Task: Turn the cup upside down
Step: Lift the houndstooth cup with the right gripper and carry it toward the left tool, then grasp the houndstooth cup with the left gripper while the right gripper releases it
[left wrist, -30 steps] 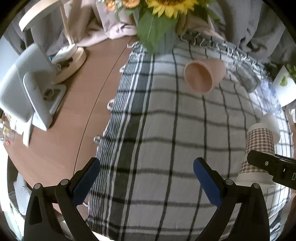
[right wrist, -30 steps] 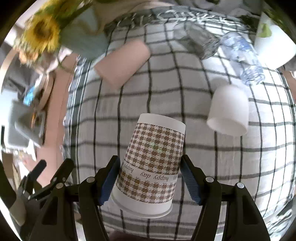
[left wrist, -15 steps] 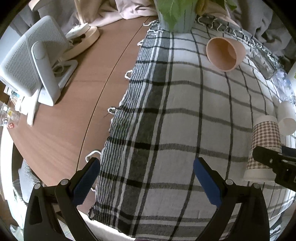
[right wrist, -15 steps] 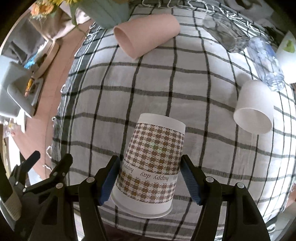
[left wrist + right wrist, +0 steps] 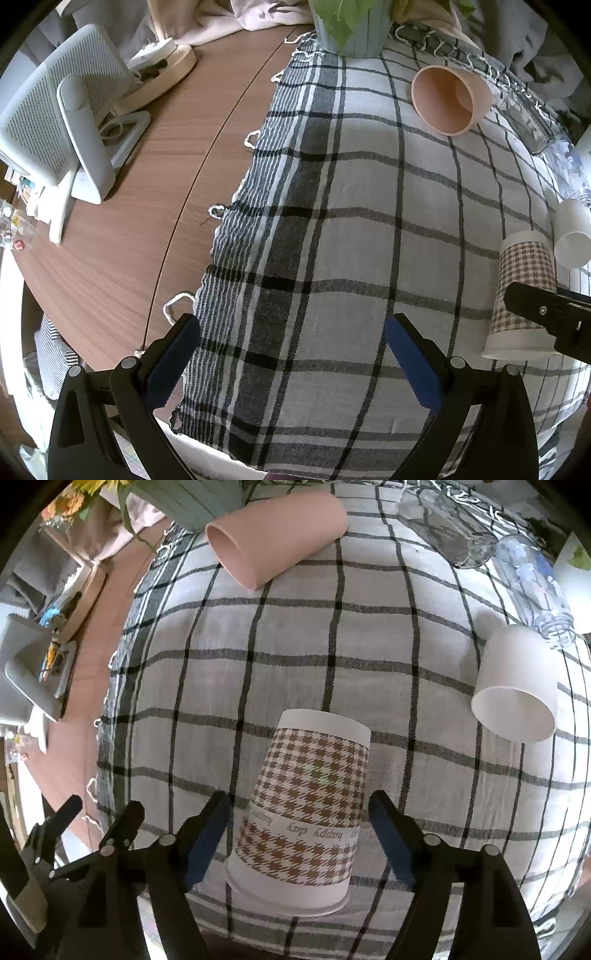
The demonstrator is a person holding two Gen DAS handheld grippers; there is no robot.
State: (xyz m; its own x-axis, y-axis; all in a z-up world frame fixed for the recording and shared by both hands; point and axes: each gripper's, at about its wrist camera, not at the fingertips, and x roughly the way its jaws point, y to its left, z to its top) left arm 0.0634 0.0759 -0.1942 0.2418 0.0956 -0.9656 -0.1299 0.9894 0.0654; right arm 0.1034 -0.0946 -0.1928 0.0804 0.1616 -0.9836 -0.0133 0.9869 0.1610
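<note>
Nearest, the right gripper (image 5: 299,834) stands spread wide, its blue pads clear of the brown houndstooth paper cup (image 5: 306,812), which sits mouth-down on the black-and-white checked cloth (image 5: 295,627). Left of it, the left gripper (image 5: 291,358) gapes empty. Farther off lie a white paper cup (image 5: 517,690) and a pink plastic cup (image 5: 273,535), both tipped over.

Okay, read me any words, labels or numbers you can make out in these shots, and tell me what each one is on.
"happy day", printed upside down on the white band of the houndstooth cup, which stands rim-down on the checked cloth.
More letters follow on the band's right edge; too cut off to read.
Small packets at the table edge: too blurred to read.
</note>
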